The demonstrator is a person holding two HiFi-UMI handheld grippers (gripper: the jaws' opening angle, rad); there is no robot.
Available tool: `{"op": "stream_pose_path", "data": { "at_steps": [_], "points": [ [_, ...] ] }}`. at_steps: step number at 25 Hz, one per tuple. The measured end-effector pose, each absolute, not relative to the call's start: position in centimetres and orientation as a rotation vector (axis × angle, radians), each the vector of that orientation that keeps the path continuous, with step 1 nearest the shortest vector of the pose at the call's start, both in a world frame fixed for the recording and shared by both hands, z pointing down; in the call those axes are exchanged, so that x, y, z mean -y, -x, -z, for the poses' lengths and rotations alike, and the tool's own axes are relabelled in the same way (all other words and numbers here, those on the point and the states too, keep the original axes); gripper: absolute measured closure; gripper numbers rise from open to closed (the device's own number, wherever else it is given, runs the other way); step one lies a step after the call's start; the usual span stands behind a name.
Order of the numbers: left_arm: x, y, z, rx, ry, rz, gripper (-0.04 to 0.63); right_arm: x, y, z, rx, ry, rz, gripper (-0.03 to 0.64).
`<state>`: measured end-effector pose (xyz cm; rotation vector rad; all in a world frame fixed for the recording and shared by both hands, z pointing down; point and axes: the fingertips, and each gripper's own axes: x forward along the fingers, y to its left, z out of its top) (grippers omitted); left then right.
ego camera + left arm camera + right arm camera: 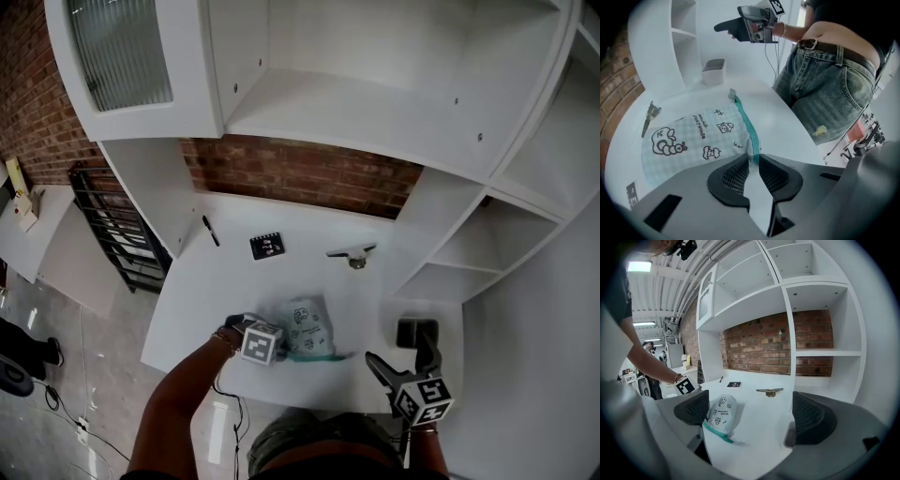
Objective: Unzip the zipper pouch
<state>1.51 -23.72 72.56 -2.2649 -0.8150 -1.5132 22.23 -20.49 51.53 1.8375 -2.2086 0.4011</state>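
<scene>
At lower centre of the head view, a pale checked fabric zipper pouch [307,328] with cartoon print lies on the white table [225,281]. The left gripper [753,161] pinches one end of its teal zipper [744,123]. The zipper runs rightward toward the empty, wide-open right gripper [750,411], which is nearer the apparent pull end.

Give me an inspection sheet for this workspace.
Surface: white desk.
Job's things: zipper pouch lies near the front edge; teal zipper appears closed.
Clutter: pen, marker card, metal clip at the back; grey box at right.
Grippers: left gripper shut on the pouch's zipper end; right gripper open, empty.
Cables: thin cable hangs below right gripper.
Surroundings: white shelving, brick wall.
</scene>
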Motion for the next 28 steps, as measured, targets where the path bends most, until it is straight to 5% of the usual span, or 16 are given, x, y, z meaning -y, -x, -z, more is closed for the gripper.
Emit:
{"op": "stream_pose_path", "data": {
  "at_steps": [15, 28],
  "points": [
    [23.0, -4.8, -65.3, 0.192, 3.046, 1.302, 0.540, 20.0, -19.5, -51.0, 2.377, -1.682, -0.413, 0.075],
    [21.5, -5.5, -55.9, -0.233, 3.562, 0.809, 0.541, 19.4, -13.9, -49.3, 2.669, -1.379, -0.538, 0.213]
  ]
}}
